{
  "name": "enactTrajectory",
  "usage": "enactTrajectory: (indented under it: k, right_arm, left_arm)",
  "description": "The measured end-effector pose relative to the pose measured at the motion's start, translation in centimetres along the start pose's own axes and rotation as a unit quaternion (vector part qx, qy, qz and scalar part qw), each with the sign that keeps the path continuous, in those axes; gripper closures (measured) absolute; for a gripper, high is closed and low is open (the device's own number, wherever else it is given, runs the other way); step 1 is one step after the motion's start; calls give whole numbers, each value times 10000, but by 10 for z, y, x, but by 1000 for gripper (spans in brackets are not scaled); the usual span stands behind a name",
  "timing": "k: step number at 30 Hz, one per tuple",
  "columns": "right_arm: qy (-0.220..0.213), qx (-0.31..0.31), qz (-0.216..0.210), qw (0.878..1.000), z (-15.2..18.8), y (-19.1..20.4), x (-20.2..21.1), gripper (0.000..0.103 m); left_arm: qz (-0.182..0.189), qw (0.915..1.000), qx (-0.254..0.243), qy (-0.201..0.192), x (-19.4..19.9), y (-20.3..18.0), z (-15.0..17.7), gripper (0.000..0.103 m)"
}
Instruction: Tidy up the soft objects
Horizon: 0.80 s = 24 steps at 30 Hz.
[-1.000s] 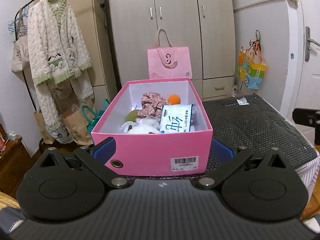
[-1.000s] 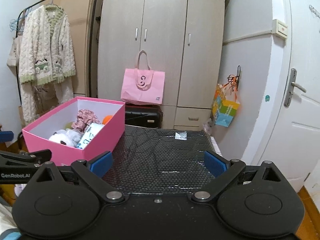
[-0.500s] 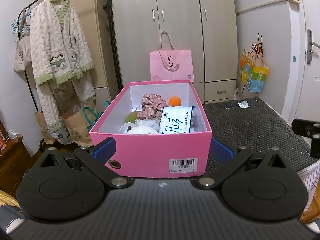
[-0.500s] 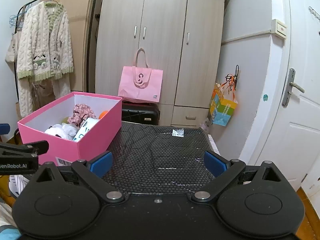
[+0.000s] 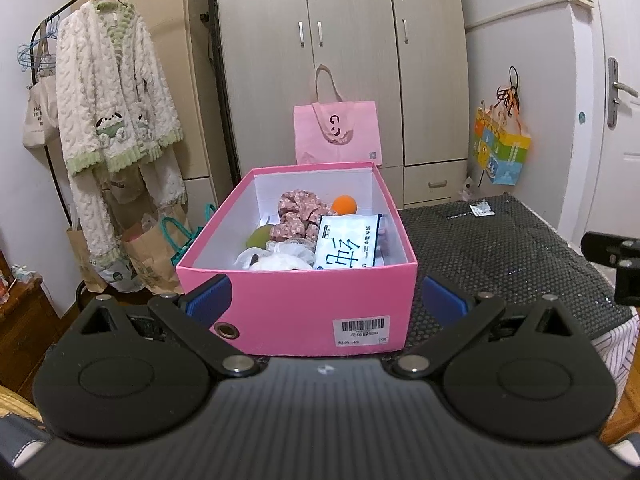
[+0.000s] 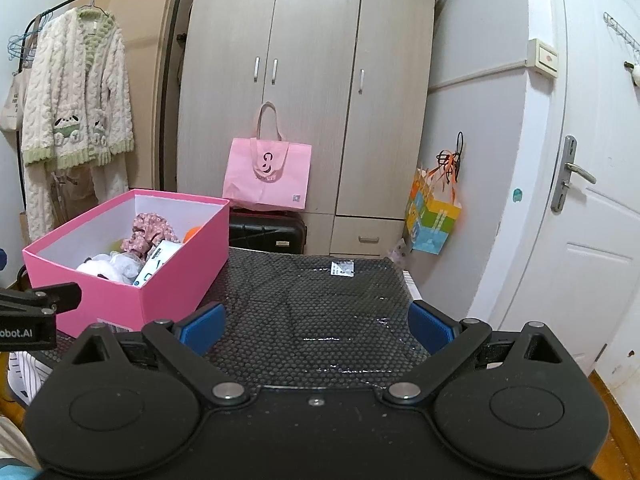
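Sorting looks complete: soft items fill the pink box at the counter's left edge. Left gripper and right gripper are spread, empty. Next: withdraw.

A pink tote bag leans against the far wardrobe; a cream cardigan hangs far left (on a rack), and a colourful bag hangs right.
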State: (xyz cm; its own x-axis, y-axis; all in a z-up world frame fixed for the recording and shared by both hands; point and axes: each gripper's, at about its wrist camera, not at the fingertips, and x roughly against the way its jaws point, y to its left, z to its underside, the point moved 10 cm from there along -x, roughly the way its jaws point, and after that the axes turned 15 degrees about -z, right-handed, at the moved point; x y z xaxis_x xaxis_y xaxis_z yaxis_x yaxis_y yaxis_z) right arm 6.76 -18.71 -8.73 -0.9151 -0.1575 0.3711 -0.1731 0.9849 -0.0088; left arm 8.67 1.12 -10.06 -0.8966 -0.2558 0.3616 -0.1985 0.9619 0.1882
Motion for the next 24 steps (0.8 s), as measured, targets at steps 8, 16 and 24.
enactTrajectory:
  k: [8,16,24]
  right_arm:
    - [28,-4,-36,10000,2,1,-2,3]
    - [33,-11,-42,10000,2,1,-2,3]
    - [16,-57,-40,10000,4,0,-2,3]
  left_arm:
    - [-85,10000,-40,-17,-1,1,1,0]
    - [-55,10000,-28,-21,-1,2,2,0]
    - [-150,9999,12,-21,-1,6,-1,0]
